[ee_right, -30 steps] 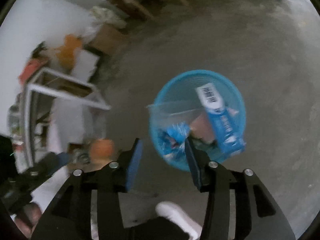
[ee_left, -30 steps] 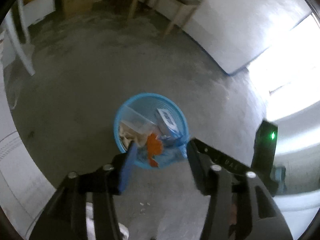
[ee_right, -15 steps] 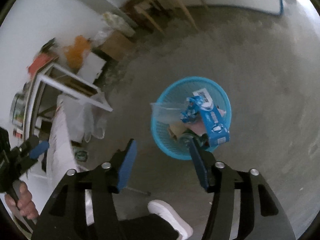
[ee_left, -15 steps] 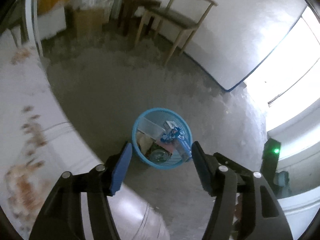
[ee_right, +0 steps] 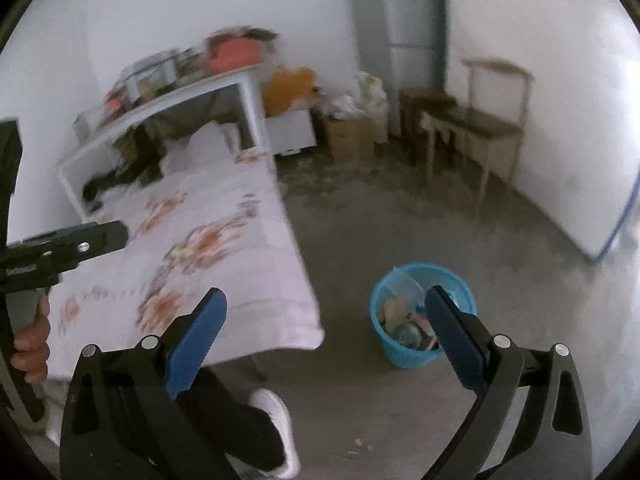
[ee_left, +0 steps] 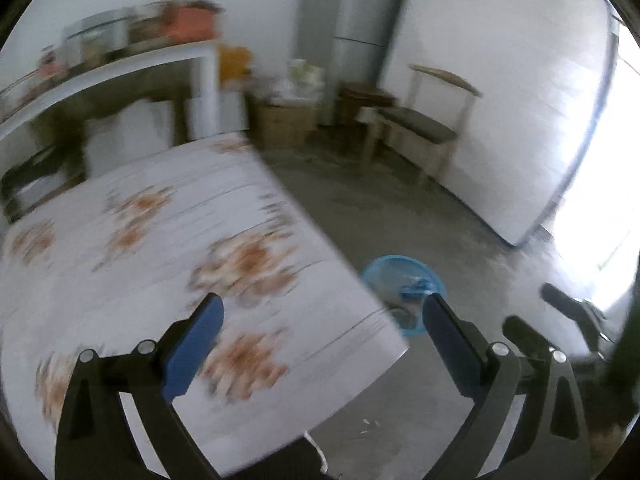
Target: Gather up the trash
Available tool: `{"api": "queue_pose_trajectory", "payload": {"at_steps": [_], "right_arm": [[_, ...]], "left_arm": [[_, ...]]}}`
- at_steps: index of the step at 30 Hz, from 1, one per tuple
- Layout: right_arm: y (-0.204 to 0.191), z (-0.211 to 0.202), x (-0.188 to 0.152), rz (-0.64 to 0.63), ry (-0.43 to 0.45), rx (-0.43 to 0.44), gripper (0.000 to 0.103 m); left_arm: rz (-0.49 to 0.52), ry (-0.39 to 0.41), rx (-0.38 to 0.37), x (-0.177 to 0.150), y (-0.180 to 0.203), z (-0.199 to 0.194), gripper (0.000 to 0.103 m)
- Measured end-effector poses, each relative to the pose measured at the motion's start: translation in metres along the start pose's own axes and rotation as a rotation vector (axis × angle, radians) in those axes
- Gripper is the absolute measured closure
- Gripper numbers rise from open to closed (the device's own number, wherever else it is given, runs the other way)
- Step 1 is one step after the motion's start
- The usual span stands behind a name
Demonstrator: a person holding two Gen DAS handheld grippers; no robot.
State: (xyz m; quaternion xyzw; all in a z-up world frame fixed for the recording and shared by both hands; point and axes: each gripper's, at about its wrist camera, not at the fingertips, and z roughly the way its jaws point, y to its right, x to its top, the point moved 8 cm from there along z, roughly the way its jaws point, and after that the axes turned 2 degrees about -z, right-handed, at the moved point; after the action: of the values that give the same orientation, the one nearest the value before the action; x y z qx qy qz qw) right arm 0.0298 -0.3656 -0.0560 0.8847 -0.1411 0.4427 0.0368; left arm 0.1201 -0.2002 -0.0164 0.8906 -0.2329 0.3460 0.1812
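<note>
blue bin: a blue plastic mesh wastebasket [ee_right: 420, 320] stands upright on the grey concrete floor [ee_right: 440, 240], just beside the near corner of the table; trash fills the lower part, with a clear plastic piece and pale and blue wrappers, too blurred to name one by one.
left gripper: left gripper [ee_left: 320, 316] has nothing between its blue pads; its jaws are opening and stand wide apart. it hangs over the table's near corner, and the bin [ee_left: 404, 292] shows just inside the right-hand finger, lower down and further off, not touching.
right gripper: right gripper [ee_right: 326, 312] also empty, jaws opening and spread wide. the bin sits on the floor behind the right-hand finger tip, which covers part of its rim; the two are apart.
table: white cloth with orange flower print [ee_right: 192, 248] covers it; its top is blurred in the left view.
person: a hand [ee_right: 30, 340] grips the left gripper's handle at the left edge of the right view; a white shoe [ee_right: 276, 420] and dark trouser leg below.
background: wooden chair [ee_right: 480, 128], cardboard box [ee_right: 348, 136], tall grey cabinet against the white wall.
</note>
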Motion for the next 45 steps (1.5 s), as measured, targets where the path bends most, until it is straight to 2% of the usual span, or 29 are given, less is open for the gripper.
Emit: {"api": "queue_pose_trajectory", "payload": {"at_steps": [3,5,7,8,10,12,15,21,26,45], "right_arm": [[-0.025,-0.008,-0.012,-0.063,0.000,-0.018,0.008],[-0.036,-0.012,-0.021,-0.079,-0.018,-0.054,0.008],[-0.044,-0.015,-0.030,-0.105,-0.015,-0.103,0.008],[-0.045,-0.015,-0.035,-0.119,-0.015,-0.160,0.008],[-0.049,-0.017,-0.041,-0.156,-0.008,-0.226,0.008],[-0.052,-0.019,-0.047,-0.172,-0.020,-0.284,0.008],[-0.057,-0.021,-0.053,-0.166,-0.030,-0.282,0.008],[-0.050,-0.023,-0.049,-0.105,-0.021,-0.293,0.008],[-0.050,-0.024,-0.051,-0.067,-0.027,-0.295,0.008],[-0.041,-0.017,-0.063,0.005,-0.078,-0.290,0.008]], "left_arm": [[0.007,0.009,0.059,-0.020,-0.010,-0.012,0.005],[0.055,0.035,0.163,-0.034,-0.015,-0.019,0.005],[0.085,0.061,0.249,-0.042,-0.019,-0.024,0.005],[0.100,0.069,0.299,-0.048,-0.020,-0.026,0.005],[0.104,0.061,0.342,-0.058,-0.027,-0.030,0.005],[0.111,0.038,0.351,-0.070,-0.030,-0.031,0.005],[0.084,0.042,0.387,-0.079,-0.041,-0.036,0.005],[-0.046,0.039,0.433,-0.083,-0.069,-0.046,0.005],[-0.103,0.017,0.447,-0.090,-0.081,-0.048,0.005],[-0.116,0.006,0.475,-0.091,-0.087,-0.050,0.005]]}}
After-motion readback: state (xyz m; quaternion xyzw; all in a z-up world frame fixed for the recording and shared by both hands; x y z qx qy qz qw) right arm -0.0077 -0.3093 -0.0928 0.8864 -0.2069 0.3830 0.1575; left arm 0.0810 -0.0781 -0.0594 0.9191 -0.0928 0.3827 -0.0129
